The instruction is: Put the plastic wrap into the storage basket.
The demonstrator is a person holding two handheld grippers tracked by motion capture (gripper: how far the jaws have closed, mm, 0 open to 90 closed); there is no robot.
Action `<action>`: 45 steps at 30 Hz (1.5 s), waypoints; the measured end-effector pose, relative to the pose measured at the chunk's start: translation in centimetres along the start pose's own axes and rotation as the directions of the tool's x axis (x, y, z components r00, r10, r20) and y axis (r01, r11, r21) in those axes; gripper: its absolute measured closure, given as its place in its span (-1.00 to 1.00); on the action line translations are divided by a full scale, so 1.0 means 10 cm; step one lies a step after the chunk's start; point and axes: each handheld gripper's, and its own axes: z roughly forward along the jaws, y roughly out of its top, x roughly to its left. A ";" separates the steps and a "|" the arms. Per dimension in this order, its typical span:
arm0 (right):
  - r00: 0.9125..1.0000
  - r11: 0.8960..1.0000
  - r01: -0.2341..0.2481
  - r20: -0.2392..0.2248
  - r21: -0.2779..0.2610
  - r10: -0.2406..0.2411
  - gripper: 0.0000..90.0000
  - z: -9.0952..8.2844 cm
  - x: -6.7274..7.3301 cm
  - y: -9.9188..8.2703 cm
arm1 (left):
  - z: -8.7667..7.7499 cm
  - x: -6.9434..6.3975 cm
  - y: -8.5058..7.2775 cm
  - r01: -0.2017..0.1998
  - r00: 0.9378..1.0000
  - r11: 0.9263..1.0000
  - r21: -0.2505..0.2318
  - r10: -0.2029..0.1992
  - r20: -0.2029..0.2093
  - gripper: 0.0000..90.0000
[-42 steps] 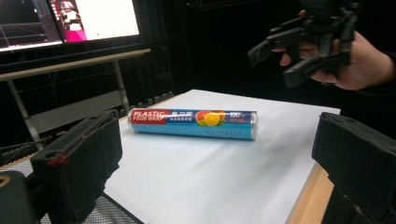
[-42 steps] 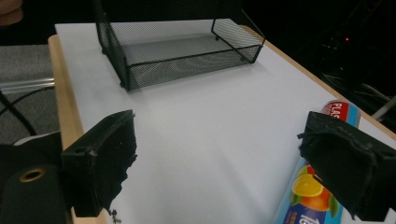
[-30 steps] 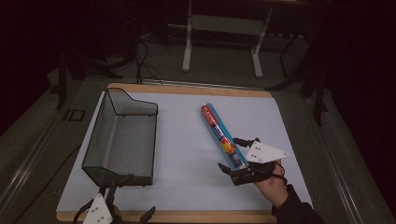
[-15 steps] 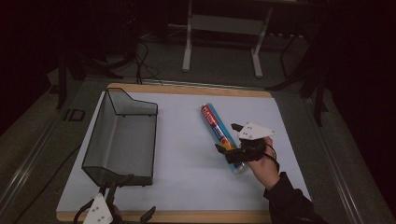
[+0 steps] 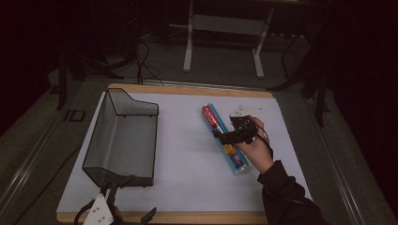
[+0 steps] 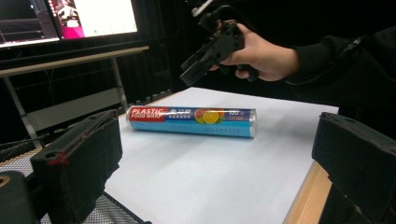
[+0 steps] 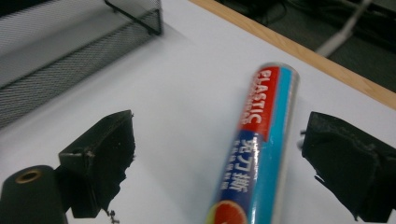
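So the main thing here is a long cylindrical roll of plastic food wrap (image 5: 225,138), blue wrapper with a red band at one end that reads "PLASTIC FOOD WRAP" and a picture of orange and citrus slices around the middle. It's lying flat on the white sheet covering the wooden-edged table (image 5: 187,154), right of centre, running diagonally with the red end pointing away from the person. Well apart from it on the left sits a black wire-mesh tray with tall sides (image 5: 123,138).

What's hard to see: the room behind is basically black, just some metal stand legs and cables on the floor. In the right gripper view the roll (image 7: 256,154) is cut off at the bottom edge, so the near end is out of shot. In the high view the hand covers part of the roll's right side.

The right gripper (image 5: 224,137) is held up over the roll's middle (the left gripper view shows it clearly off the table), jaws spread wide with the roll sitting between them but not touched. The left gripper (image 5: 115,216) is down at the near table edge next to the tray, jaws also wide apart, nothing in them.
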 end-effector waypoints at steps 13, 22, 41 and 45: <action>0.990 0.969 -0.142 0.049 0.203 0.135 -0.78 0.41 -0.23 0.07 | 0.00 0.00 0.00 -0.004 1.000 1.000 0.012 0.004 0.002 -0.95; 0.980 0.915 -0.200 0.093 0.350 0.178 -0.73 0.68 -0.36 0.04 | 0.01 -0.02 -0.01 -0.008 1.000 1.000 0.020 0.008 0.012 -0.95; 0.966 0.760 -0.259 0.164 0.597 0.200 -0.67 1.12 -0.45 0.01 | 0.00 -0.01 -0.01 -0.008 1.000 1.000 0.023 0.007 0.017 -0.95; 0.962 0.713 -0.275 0.179 0.645 0.208 -0.67 1.18 -0.46 -0.01 | 0.00 0.00 -0.01 -0.008 1.000 1.000 0.023 0.008 0.018 -0.95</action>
